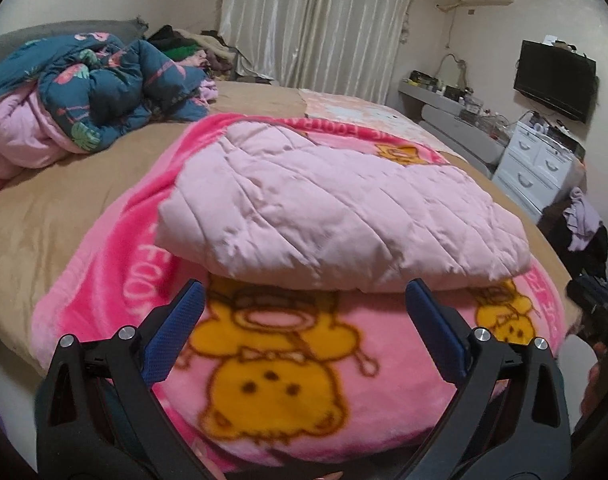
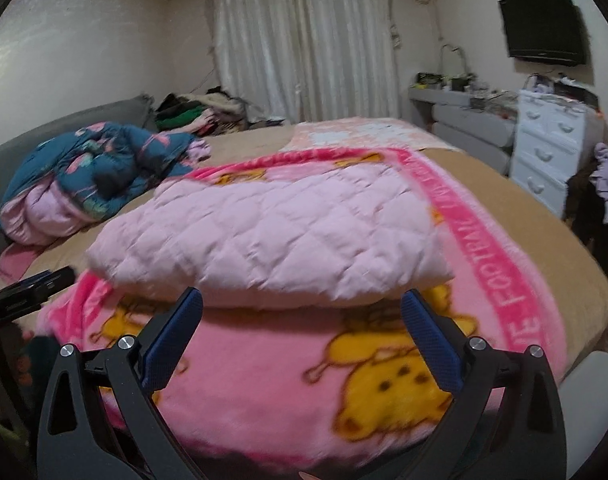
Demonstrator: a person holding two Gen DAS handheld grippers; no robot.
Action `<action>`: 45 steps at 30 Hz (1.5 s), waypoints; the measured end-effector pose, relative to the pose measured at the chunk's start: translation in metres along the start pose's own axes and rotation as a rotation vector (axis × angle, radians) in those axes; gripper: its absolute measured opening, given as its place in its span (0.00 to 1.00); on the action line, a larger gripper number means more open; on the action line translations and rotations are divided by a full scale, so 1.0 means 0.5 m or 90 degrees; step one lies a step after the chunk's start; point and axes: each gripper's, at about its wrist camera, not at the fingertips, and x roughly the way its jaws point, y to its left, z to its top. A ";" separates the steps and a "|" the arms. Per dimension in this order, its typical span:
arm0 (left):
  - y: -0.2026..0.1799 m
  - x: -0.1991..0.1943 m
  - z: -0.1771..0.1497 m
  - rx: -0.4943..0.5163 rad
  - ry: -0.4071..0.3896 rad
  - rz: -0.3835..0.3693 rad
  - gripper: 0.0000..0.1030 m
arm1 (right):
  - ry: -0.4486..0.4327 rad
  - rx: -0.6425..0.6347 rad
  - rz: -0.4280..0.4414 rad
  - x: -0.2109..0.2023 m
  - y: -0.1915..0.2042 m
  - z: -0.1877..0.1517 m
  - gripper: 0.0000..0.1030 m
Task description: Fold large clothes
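A folded pale pink quilted garment [image 1: 335, 208] lies on a pink fleece blanket with yellow cartoon bears [image 1: 264, 368], spread on the bed. It also shows in the right wrist view [image 2: 264, 232] on the same blanket [image 2: 264, 384]. My left gripper [image 1: 305, 292] is open and empty, its blue pads just short of the garment's near edge. My right gripper [image 2: 302, 300] is open and empty, also just before the near edge. The right gripper shows at the right edge of the left wrist view [image 1: 595, 312]; the left gripper shows at the left edge of the right wrist view [image 2: 28, 292].
A crumpled teal and pink quilt [image 1: 84, 92] lies at the bed's far left. The bed has a tan sheet [image 1: 64, 208]. A pile of clothes [image 2: 200, 114] sits by the curtain. A white drawer chest [image 2: 551, 152] and hanging clothes [image 1: 583, 224] stand to the right.
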 end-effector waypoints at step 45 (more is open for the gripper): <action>-0.038 -0.011 -0.028 0.032 0.019 0.006 0.91 | 0.034 -0.043 0.041 0.013 0.072 -0.022 0.96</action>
